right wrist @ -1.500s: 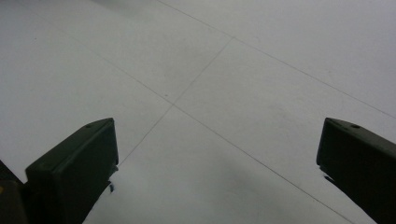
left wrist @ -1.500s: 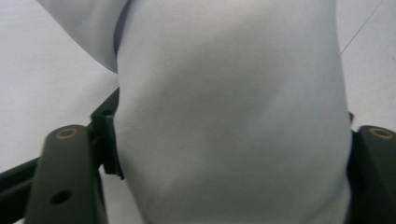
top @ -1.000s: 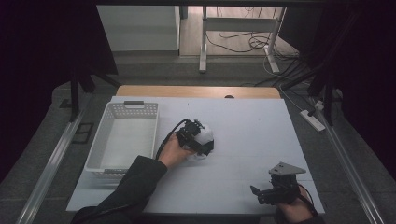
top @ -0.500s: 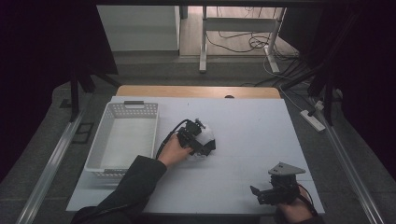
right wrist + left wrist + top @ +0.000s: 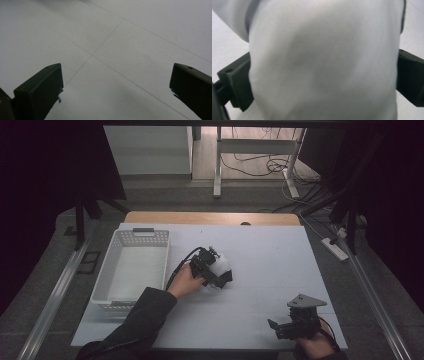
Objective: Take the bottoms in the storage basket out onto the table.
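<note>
A white soft-looking object [image 5: 221,266] is seen at desk centre, just right of the white basket [image 5: 131,270]. It is grasped by the left hand-held gripper [image 5: 214,270], which is held by the left hand [image 5: 185,281]. In the left gripper view the white object [image 5: 324,60] is pressed on both sides by the black jaws and rises past the top of the frame. No brand, label or writing can be read on it. Its shape is blurred, so a long axis cannot be told for certain; between the jaws it looks taller than wide.

The basket is placed at 9 o'clock from the object, with its long side running from 6 to 12 o'clock. Nothing can be made out inside it.

The right hand-held gripper [image 5: 280,327] is held low at about 5 o'clock on the white desk [image 5: 270,265], well apart from the object, with its jaws pointed toward 9 o'clock. In the right gripper view its jaws are spread wide over bare desk surface [image 5: 125,45], with nothing between them. Thin lines are seen crossing that surface.
</note>
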